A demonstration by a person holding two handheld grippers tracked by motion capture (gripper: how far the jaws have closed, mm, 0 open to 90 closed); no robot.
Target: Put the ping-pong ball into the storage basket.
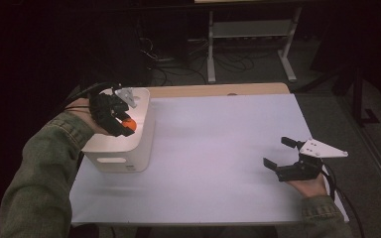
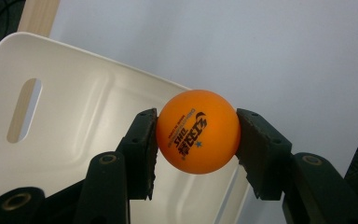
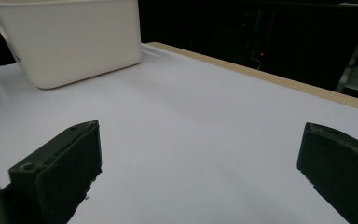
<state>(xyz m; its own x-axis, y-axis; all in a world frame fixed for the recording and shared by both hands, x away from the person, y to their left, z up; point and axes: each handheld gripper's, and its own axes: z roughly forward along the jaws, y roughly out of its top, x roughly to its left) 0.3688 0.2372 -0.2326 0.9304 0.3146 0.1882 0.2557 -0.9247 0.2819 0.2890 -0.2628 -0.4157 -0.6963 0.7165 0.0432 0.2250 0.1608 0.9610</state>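
My left gripper (image 1: 124, 124) is shut on an orange ping-pong ball (image 1: 129, 125) and holds it over the open top of a white plastic bin (image 1: 121, 161) at the table's left side. In the left gripper view the ball (image 2: 198, 131), printed with dark lettering, is pinched between both black pads (image 2: 144, 154), and the bin's inside wall (image 2: 74, 121) lies below it. Near the table's right front, my right gripper (image 1: 278, 154) rests open with nothing between its jaws. From the right gripper view the bin (image 3: 70, 42) stands far off at the upper left.
The white table top (image 1: 213, 148) has a wooden strip (image 1: 218, 90) along its far edge. Beyond it stand a metal frame (image 1: 250, 44) and cables on a dark floor. The bin's side has a slot handle (image 1: 111, 159).
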